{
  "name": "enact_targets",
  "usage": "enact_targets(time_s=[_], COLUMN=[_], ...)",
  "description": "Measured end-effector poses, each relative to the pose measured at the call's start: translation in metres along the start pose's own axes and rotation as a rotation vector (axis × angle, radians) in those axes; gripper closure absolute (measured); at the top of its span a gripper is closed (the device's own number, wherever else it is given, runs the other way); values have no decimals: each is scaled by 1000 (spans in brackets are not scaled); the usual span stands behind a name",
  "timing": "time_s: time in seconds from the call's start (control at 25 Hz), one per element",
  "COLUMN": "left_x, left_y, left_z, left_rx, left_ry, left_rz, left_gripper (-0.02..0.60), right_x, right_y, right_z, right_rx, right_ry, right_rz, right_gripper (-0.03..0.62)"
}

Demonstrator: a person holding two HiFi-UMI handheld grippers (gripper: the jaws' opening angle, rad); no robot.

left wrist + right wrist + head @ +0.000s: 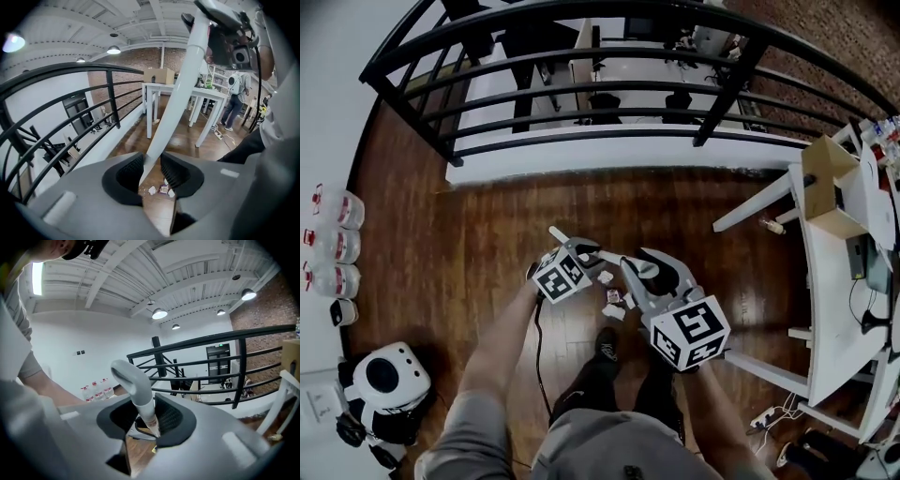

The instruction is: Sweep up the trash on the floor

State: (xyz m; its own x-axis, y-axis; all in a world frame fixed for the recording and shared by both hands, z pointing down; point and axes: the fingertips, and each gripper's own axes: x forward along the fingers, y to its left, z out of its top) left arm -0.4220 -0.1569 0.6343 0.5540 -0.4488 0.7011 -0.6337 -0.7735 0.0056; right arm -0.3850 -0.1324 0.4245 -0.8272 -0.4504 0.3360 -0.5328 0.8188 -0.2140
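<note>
Trash scraps by clamped handles

We stand on the wooden floor (pixel 487 216). Our left gripper (pixel 152 166) is closed on a long white handle (pixel 180 93), and our right gripper (pixel 150 420) is closed on a curved grey grip (pixel 133 378). Small trash scraps (pixel 610 296) lie on the floor between the two grippers.

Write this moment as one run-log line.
left gripper: grips white handle | right gripper: grips grey handle | trash scraps: on floor
</note>
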Motion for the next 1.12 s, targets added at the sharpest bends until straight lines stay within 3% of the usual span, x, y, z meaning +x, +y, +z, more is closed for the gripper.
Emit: enact_targets(time_s=[0.24,0.52,0.64,0.84,1.12], left_x=[-27,-8,8,41,75], left_y=[57,87,82,57,1], left_z=[-54,-105,-96,-67,-33], left_rx=[-39,-70,-78,-15,16], left_ry=[78,133,108,84,109], left_rz=[79,72,49,-44,-148], left_gripper=[460,459,456,454,454], right_x=[65,117,108,75,15], right_y=[13,5,-8,-35,-66], right_z=[-8,-45,-51,-61,-71], right_rx=[44,90,95,145,200], right_ry=[1,67,89,110,110], right_rz=[83,85,57,-24,-116], right_gripper=[493,496,494,494,494])
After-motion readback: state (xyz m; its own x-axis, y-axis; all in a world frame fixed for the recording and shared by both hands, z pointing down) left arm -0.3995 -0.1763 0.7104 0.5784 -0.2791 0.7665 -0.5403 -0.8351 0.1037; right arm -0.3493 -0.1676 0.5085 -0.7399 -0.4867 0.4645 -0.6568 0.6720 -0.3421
